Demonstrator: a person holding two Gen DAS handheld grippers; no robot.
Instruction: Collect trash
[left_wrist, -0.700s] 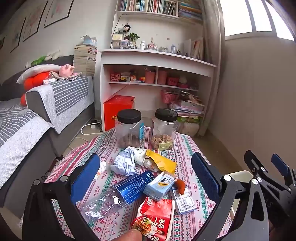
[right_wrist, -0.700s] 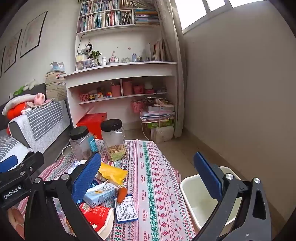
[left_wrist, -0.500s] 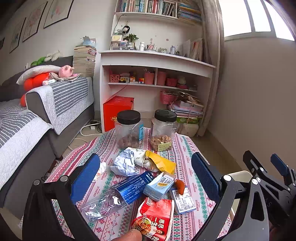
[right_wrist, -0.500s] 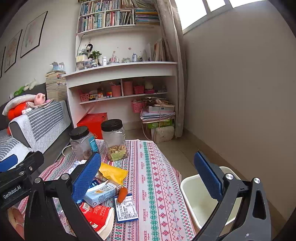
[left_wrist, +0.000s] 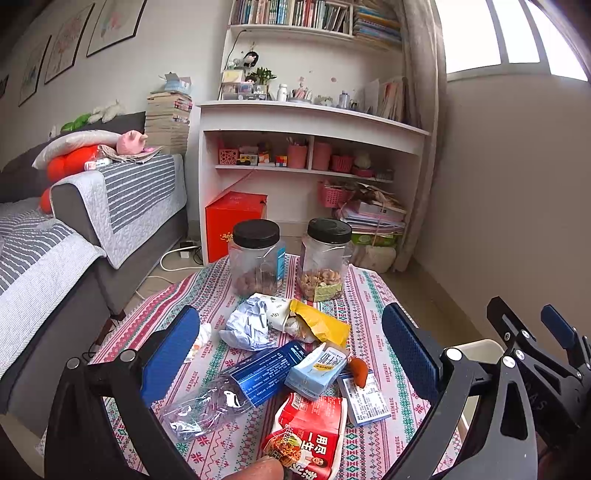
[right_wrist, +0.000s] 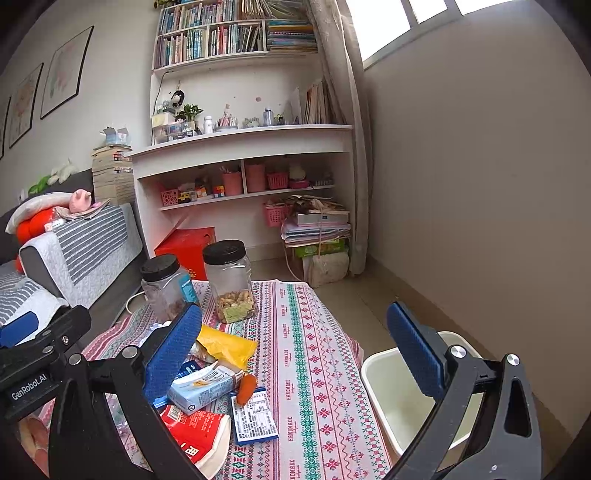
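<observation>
The left gripper (left_wrist: 291, 347) hangs over the patterned tablecloth (left_wrist: 369, 306) with its jaws spread wide, holding nothing. Below it lies the trash: a crumpled white wrapper (left_wrist: 251, 325), a yellow packet (left_wrist: 325, 325), a clear plastic bottle (left_wrist: 229, 391), a small blue carton (left_wrist: 317, 371) and a red noodle packet (left_wrist: 310, 435) (nearest the camera). The right gripper (right_wrist: 293, 349) is equally wide and empty, its right finger over the white bin (right_wrist: 384, 391) beside the table. 2 black-lidded jars (right_wrist: 229, 280) stand behind the pile

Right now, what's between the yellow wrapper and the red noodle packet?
In the left wrist view, the little blue drink carton lies between the yellow wrapper and the red noodle packet, resting on the tablecloth.
</observation>
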